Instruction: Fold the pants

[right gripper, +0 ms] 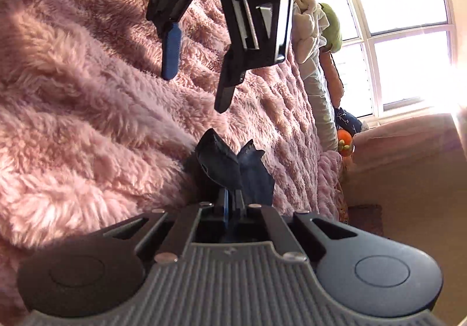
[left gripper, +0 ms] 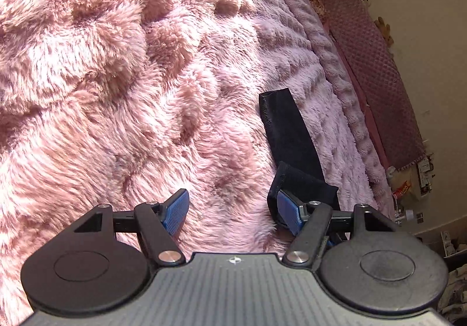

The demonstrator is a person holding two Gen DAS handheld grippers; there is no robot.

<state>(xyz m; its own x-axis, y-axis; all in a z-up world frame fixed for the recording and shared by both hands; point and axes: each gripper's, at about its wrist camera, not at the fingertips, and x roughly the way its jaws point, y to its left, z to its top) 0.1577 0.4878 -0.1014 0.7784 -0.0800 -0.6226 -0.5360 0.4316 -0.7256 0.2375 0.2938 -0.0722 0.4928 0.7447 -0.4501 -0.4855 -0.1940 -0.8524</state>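
The right gripper [right gripper: 230, 194] has its jaws pinching the dark pants [right gripper: 233, 165] on the fluffy pink blanket [left gripper: 116, 78]. The left gripper [left gripper: 230, 209] has its jaws spread wide, holding nothing.

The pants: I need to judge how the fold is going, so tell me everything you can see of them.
The pants are black, soft, matte fabric lying on the fluffy pink blanket. In the left wrist view one narrow leg stretches away with a stitched hem at its far end, and a bunched part rests against one blue pad of the open left gripper. In the right wrist view the shut right gripper pinches a crumpled bunch of them.
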